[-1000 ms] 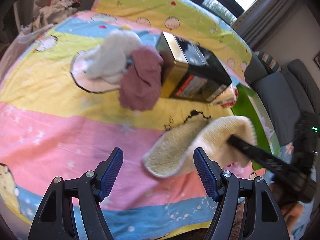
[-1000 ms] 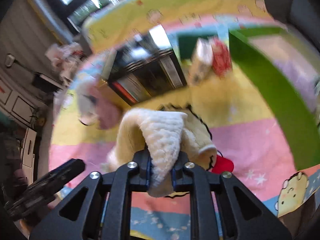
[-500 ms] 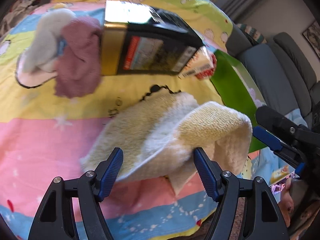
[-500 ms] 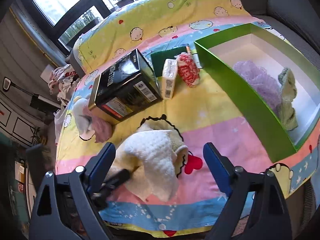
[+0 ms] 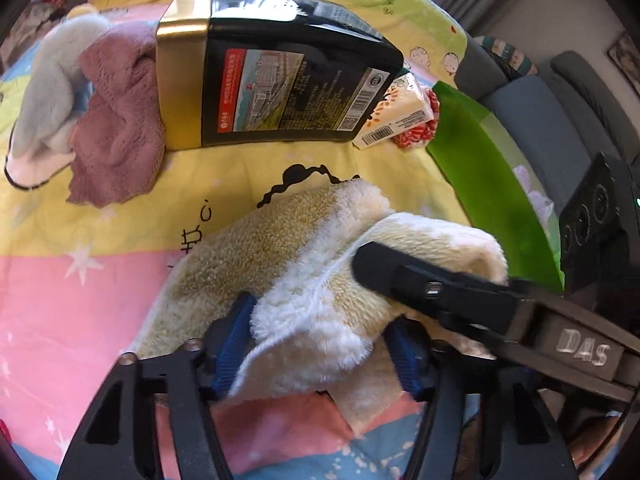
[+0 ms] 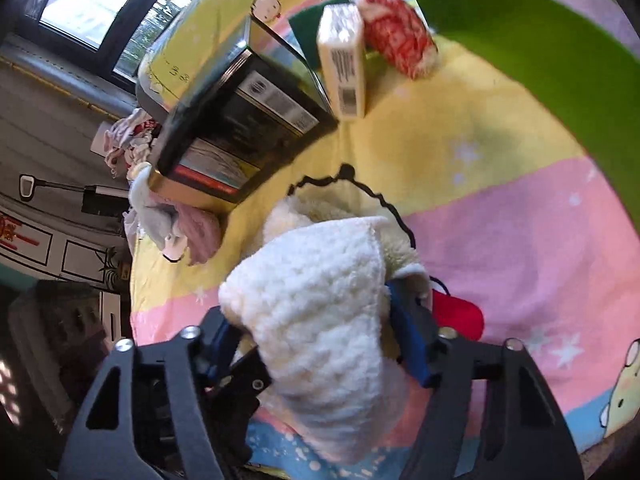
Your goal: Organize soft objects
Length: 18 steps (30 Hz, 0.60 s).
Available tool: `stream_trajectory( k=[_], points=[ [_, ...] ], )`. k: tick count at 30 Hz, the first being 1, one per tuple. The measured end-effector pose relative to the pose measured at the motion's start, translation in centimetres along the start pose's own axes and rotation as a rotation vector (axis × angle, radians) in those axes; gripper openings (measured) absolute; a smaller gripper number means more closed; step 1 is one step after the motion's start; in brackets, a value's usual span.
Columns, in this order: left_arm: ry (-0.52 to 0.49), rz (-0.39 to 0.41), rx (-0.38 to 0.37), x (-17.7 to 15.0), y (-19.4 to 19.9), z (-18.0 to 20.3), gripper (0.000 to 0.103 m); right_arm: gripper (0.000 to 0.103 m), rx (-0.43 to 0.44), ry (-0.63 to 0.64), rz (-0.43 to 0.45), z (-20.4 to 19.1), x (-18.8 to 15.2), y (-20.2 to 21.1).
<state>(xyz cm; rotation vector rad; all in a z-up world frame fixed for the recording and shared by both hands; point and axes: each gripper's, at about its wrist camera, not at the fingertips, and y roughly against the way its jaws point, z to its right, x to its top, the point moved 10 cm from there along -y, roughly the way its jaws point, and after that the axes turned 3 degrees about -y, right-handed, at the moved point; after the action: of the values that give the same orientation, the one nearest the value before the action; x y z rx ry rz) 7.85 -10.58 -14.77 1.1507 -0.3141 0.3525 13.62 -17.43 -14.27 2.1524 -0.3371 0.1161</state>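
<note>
Left wrist view: the left gripper (image 5: 316, 336) has just been closing and its blue pads now press the folded cream towel (image 5: 304, 264), which lies near the front edge of the striped blanket (image 5: 80, 260). A pink cloth (image 5: 116, 136) and a grey one (image 5: 44, 92) lie unsorted by the black tin (image 5: 288, 92).

Right wrist view: the right gripper (image 6: 320, 344), also just closing, clasps the same towel (image 6: 320, 312). The green box (image 6: 540, 52) waits at the blanket's right edge; I judge most sorting remains
</note>
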Motion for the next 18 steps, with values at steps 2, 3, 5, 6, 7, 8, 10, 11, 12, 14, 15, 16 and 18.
stream_trajectory(
  k=[2, 3, 5, 6, 7, 8, 10, 11, 12, 14, 15, 16, 18],
  points=[
    [-0.019, 0.009, 0.008, 0.1, 0.0, 0.2, 0.048, 0.049, 0.003, 0.028, 0.007, -0.3, 0.0, 0.1],
    [-0.025, 0.014, 0.016, 0.1, 0.1, 0.2, 0.046, 0.041, 0.023, 0.035, 0.004, -0.7, -0.1, 0.0],
    [-0.031, 0.019, 0.029, 0.3, 0.2, 0.2, 0.037, 0.039, 0.063, 0.027, -0.017, -1.3, -0.3, -0.3],
    [-0.030, 0.022, 0.031, 0.3, 0.2, 0.2, 0.035, 0.039, 0.069, 0.027, -0.016, -1.4, -0.1, -0.4],
    [-0.029, 0.027, 0.032, 0.4, 0.4, 0.2, 0.033, 0.038, 0.077, 0.027, -0.013, -1.7, -0.1, -0.4],
    [-0.030, 0.034, 0.035, 0.5, 0.7, 0.3, 0.031, 0.037, 0.087, 0.029, -0.008, -1.9, 0.0, -0.2],
    [-0.040, 0.057, 0.040, 0.9, 1.5, 0.7, 0.026, 0.037, 0.113, 0.033, 0.000, -2.6, 0.1, 0.3],
    [-0.043, 0.072, 0.031, 1.2, 2.0, 1.1, 0.024, 0.036, 0.127, 0.035, 0.009, -3.1, 0.3, 0.8],
    [-0.047, 0.098, 0.026, 1.7, 2.9, 1.4, 0.024, 0.036, 0.144, 0.042, 0.025, -3.6, 0.7, 1.6],
    [-0.057, 0.142, 0.018, 2.7, 4.4, 2.3, 0.023, 0.036, 0.170, 0.064, 0.062, -4.6, 1.5, 3.2],
    [-0.065, 0.175, 0.010, 3.5, 5.5, 3.0, 0.023, 0.036, 0.184, 0.076, 0.084, -5.1, 2.1, 4.2],
    [-0.075, 0.198, 0.006, 4.1, 6.3, 3.6, 0.023, 0.036, 0.192, 0.086, 0.100, -5.5, 2.5, 5.0],
    [-0.099, 0.238, 0.003, 5.2, 7.7, 4.8, 0.023, 0.036, 0.206, 0.113, 0.141, -6.5, 3.4, 7.0]
  ],
)
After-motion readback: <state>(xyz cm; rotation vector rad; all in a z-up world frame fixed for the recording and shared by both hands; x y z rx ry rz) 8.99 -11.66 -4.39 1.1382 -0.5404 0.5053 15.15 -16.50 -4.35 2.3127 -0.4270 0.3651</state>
